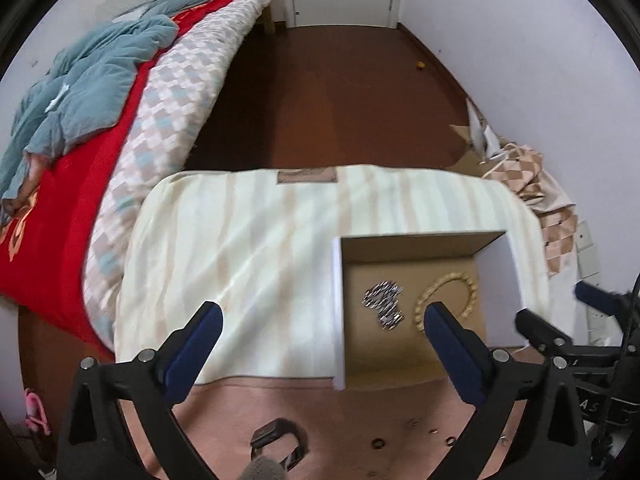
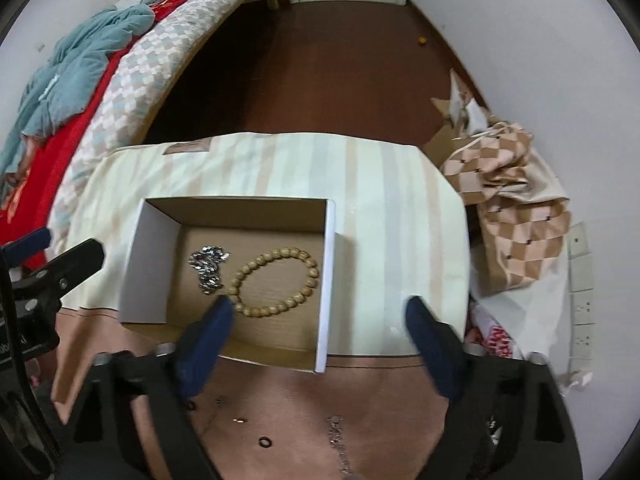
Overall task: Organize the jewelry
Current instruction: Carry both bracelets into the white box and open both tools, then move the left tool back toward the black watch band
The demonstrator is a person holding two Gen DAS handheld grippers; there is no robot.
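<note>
An open cardboard box (image 2: 148,256) (image 1: 338,312) sits on a cloth-covered table. Inside lie a wooden bead bracelet (image 2: 276,276) (image 1: 450,292) and a silver metal chain band (image 2: 208,264) (image 1: 383,304). My right gripper (image 2: 320,308) is open and empty, above the box's near right corner. My left gripper (image 1: 322,312) is open and empty, over the box's left wall. On the pink cloth in front lie a black smartwatch (image 1: 278,440), small rings (image 2: 264,442) (image 1: 378,444) and a thin silver chain (image 2: 338,444).
The table cloth is striped cream (image 2: 400,200) with a pink near part (image 1: 360,400). A bed with red and blue bedding (image 1: 80,120) stands left. A checkered bag (image 2: 512,216) and wall sockets (image 2: 582,280) are right. Brown floor (image 2: 320,60) lies beyond.
</note>
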